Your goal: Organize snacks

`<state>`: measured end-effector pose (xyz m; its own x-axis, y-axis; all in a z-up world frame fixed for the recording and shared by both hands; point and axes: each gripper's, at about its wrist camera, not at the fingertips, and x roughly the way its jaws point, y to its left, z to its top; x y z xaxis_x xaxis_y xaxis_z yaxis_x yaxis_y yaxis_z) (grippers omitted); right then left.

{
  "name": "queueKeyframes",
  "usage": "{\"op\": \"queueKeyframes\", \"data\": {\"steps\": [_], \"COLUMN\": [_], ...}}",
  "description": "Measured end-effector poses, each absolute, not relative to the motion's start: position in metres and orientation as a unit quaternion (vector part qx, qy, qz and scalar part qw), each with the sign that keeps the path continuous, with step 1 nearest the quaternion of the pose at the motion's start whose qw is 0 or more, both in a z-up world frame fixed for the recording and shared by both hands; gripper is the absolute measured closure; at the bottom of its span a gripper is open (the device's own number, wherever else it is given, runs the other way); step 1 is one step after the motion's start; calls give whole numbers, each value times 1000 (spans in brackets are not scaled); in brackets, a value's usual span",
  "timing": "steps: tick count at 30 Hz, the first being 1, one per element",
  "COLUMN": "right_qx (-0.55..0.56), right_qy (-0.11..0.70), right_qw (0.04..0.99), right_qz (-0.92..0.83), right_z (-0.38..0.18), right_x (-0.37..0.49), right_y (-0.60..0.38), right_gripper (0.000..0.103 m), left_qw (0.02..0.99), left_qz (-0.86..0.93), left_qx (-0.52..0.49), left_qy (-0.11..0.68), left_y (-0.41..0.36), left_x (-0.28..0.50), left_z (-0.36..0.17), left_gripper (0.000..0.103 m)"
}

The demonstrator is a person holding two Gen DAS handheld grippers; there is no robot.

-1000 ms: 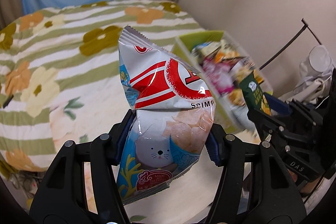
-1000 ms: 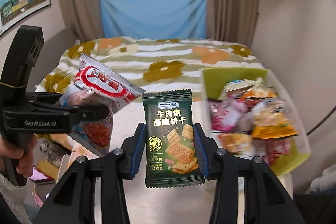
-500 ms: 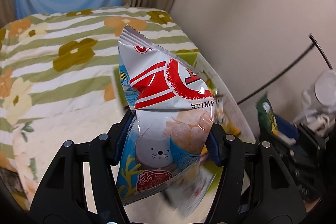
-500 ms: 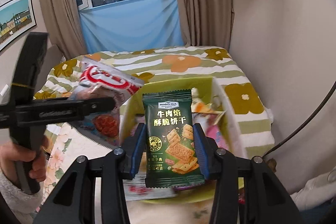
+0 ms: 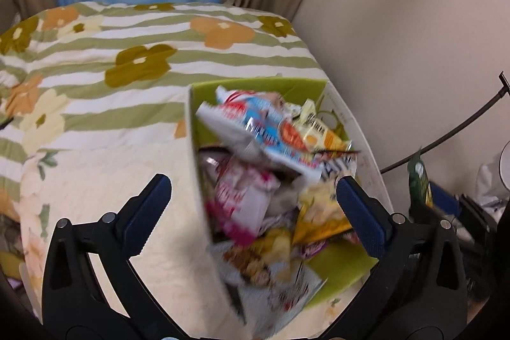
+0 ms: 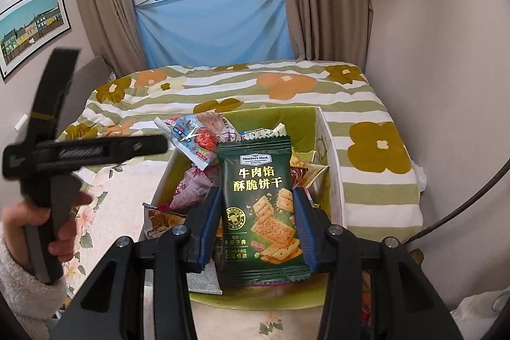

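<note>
The snacks heaped in the green box (image 5: 338, 273) are smeared by motion in the left wrist view, so most wrappers there cannot be read, and the box's near corner is cut off behind the left hand-held gripper (image 5: 251, 206). In the right wrist view the lower half of the box (image 6: 306, 117) is hidden behind the dark green cracker packet (image 6: 263, 212) and the arms of the right hand-held gripper (image 6: 257, 223). The left hand (image 6: 60, 231) with its fluffy sleeve is partly out of frame.

The cracker packet stands upright, long axis vertical, printed face toward the camera, top seam up. It sits squarely between the right hand-held gripper's blue pads, which clamp its two long edges, directly above the box.

The left hand-held gripper's jaws are opening wide, with nothing between the pads. The shrimp chip bag (image 5: 255, 133) lies ahead of them and slightly above in the picture, on top of the pile, tilted, its long axis running from upper left to lower right. The box rests on the floral striped bed (image 5: 95, 78), beside the wall.
</note>
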<state>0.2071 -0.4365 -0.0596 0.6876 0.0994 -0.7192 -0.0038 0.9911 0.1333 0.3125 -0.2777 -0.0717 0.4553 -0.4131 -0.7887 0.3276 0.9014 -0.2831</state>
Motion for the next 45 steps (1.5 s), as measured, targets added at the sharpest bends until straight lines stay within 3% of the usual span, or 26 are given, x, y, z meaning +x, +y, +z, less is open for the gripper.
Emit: {"op": "queueKeyframes", "data": {"steps": [11, 13, 14, 15, 17, 30, 45], "right_qx": [21, 20, 14, 7, -6, -6, 17], "right_qy": [386, 378, 377, 378, 374, 354, 351], "right_qw": [917, 920, 920, 920, 922, 933, 936], "right_qz": [96, 104, 103, 101, 100, 66, 19], "right_z": [-66, -71, -74, -77, -80, -59, 1], "right_x": [201, 202, 203, 204, 201, 166, 105], "right_y": [-412, -409, -407, -405, -402, -397, -339], "right_gripper": [62, 56, 46, 25, 7, 7, 3], "left_qw": [868, 869, 870, 871, 871, 879, 938], "left_qz": [-169, -162, -158, -154, -149, -152, -90], "left_qx": [-71, -74, -75, -76, -76, -64, -29], "left_qy": [461, 461, 460, 460, 462, 448, 334], "left_y": [-235, -231, -229, -227, -222, -202, -128], "left_x": [260, 253, 249, 245, 241, 212, 106], "left_z": [-77, -77, -78, -79, -82, -66, 8], "left_gripper": [0, 0, 0, 0, 0, 0, 0]}}
